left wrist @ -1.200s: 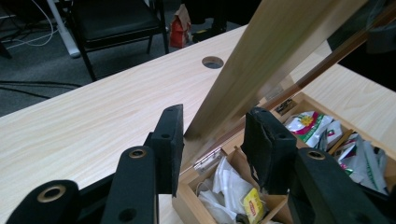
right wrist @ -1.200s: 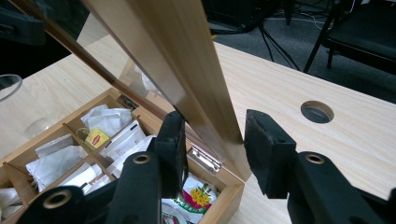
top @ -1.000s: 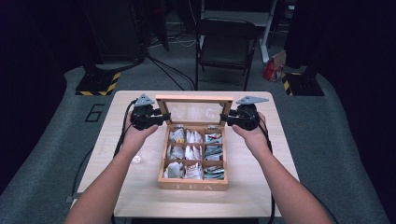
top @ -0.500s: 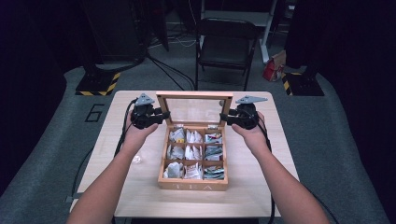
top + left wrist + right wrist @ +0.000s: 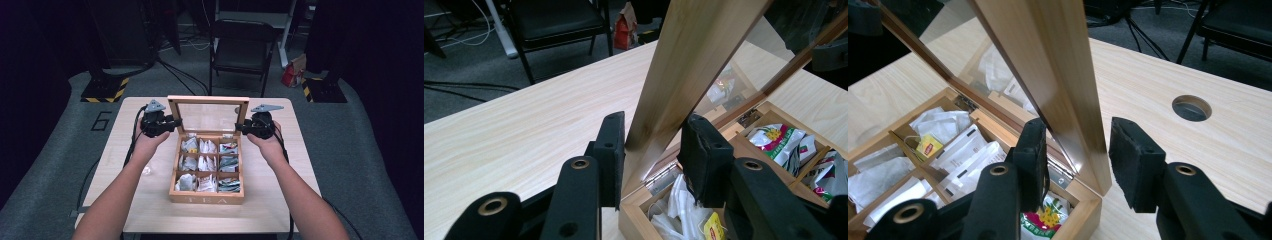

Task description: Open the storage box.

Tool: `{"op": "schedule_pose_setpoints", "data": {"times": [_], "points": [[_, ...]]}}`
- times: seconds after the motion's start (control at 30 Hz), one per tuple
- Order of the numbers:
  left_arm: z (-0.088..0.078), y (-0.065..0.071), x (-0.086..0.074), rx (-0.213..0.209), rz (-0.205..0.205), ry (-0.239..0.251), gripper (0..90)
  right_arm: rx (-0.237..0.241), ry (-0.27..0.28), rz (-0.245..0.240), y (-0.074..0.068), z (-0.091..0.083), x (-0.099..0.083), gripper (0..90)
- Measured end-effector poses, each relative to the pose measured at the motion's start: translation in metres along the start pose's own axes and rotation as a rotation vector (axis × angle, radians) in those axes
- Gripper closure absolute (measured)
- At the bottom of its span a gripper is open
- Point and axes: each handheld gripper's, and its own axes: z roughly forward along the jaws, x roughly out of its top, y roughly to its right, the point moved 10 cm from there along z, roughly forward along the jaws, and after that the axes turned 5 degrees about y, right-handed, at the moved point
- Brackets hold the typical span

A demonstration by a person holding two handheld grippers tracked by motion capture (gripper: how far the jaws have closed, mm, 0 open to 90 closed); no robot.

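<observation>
Both grippers straddle the raised lid of the tea box.

The wooden tea box (image 5: 207,192) sits mid-table (image 5: 125,200), its glass-paned lid (image 5: 208,116) standing nearly upright at the far side. The left gripper (image 5: 173,123) has the lid's left frame edge between its jaws, one pad touching the wood, the other just clear. The right gripper (image 5: 241,128), whose jaws have just been closing, brackets the right edge, a gap beside the outer pad. Tea bags (image 5: 200,165) fill the compartments.
</observation>
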Motion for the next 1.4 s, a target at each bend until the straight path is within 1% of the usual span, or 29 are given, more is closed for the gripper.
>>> {"op": "schedule_pose_setpoints", "data": {"times": [0.1,0.17,0.33,0.37,0.47,0.5,0.53,0.67,0.73,0.8,0.9,0.97,1.03,1.07,1.1,1.13,1.17,1.3,1.37,1.4], "points": [[0.0,0.0,0.0,-0.002,0.003,-0.003,63.0,0.015,0.0,-0.009,0.001,0.001,0.0,58.7],[0.0,0.0,0.0,-0.001,0.002,-0.003,63.0,0.022,0.003,-0.006,0.001,0.002,0.001,59.0],[0.0,0.0,0.0,0.0,-0.006,0.001,63.0,0.018,-0.008,-0.027,0.0,0.002,0.002,60.2],[0.001,0.0,0.0,0.0,-0.011,0.003,62.9,0.019,-0.01,-0.037,0.001,0.002,0.002,60.4],[0.001,-0.001,0.0,-0.003,-0.023,0.004,62.4,0.021,-0.016,-0.046,0.001,0.002,0.002,60.9],[0.0,-0.001,0.0,-0.006,-0.034,0.0,62.2,0.021,-0.016,-0.047,0.001,0.002,0.002,61.0],[0.0,-0.001,-0.001,-0.007,-0.044,-0.001,61.8,0.027,-0.016,-0.046,0.001,0.002,0.002,61.1],[0.0,0.0,-0.003,-0.004,-0.038,-0.012,60.6,0.033,-0.016,-0.035,0.001,0.002,0.002,61.2],[-0.001,0.001,-0.003,-0.006,-0.041,-0.012,58.5,0.032,-0.014,-0.035,0.002,0.002,0.002,61.3],[-0.002,0.001,-0.003,-0.002,-0.034,-0.019,57.1,0.032,-0.012,-0.027,0.003,0.003,0.003,61.3],[-0.002,0.001,-0.005,-0.005,-0.039,-0.026,56.2,0.03,-0.008,-0.021,0.004,0.004,0.003,61.5],[-0.003,0.001,-0.006,-0.015,-0.045,-0.036,56.2,0.029,-0.011,-0.011,0.004,0.004,0.003,61.7],[-0.003,0.001,-0.006,-0.017,-0.05,-0.03,56.3,0.029,-0.012,-0.017,0.005,0.005,0.004,62.0],[-0.004,0.002,-0.007,-0.021,-0.049,-0.029,56.3,0.026,-0.018,-0.011,0.005,0.005,0.004,62.1],[-0.005,0.002,-0.007,-0.024,-0.052,-0.026,56.3,0.03,-0.019,-0.021,0.006,0.006,0.005,62.3],[-0.006,0.003,-0.008,-0.028,-0.049,-0.027,56.3,0.027,-0.023,-0.014,0.006,0.006,0.006,62.5],[-0.006,0.003,-0.009,-0.031,-0.047,-0.029,56.3,0.026,-0.026,-0.022,0.007,0.007,0.006,62.8],[-0.009,0.003,-0.011,-0.035,-0.055,-0.028,56.2,0.018,-0.026,-0.004,0.009,0.01,0.008,63.2],[-0.011,0.001,-0.013,-0.033,-0.053,-0.036,56.2,0.011,-0.027,0.02,0.01,0.011,0.008,63.2],[-0.012,0.001,-0.013,-0.031,-0.058,-0.036,56.1,0.009,-0.027,0.022,0.01,0.012,0.009,63.4]]}}
